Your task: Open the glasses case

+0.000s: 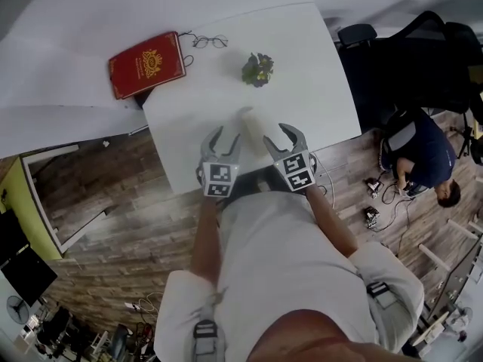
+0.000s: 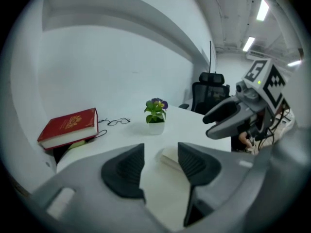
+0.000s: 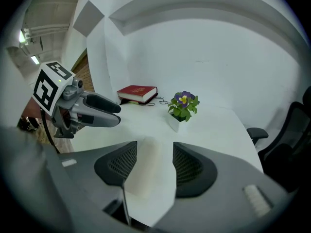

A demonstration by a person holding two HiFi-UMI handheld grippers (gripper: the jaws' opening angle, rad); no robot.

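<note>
Newbie: so where's the glasses case (image 1: pixel 253 130) sitting compared to the jaws? Can't quite place it.

Regular: it's the white oblong thing lying flat on the white table (image 1: pixel 317 89), close to the near edge. From the head view it's right between the left gripper (image 1: pixel 225 136) and the right gripper (image 1: pixel 279 136), and both of them point down at the tabletop.

Newbie: is either one clamped on it?

Regular: nope. In the left gripper view the jaws stand apart and only one end of the case shows in the gap, out past the pads. In the right gripper view the jaws are apart too. The case runs lengthwise through that gap, closer to the pad on the left of the view. It doesn't look squeezed to me, and the lid is shut.

Newbie: what else is on there?

Regular: a little potted plant (image 1: pixel 257 69) further back, well clear of the case. A pair of glasses (image 1: pixel 209 41) lies at the far edge. A red book (image 1: pixel 147 64) sits just beside them at the far left corner.
</note>
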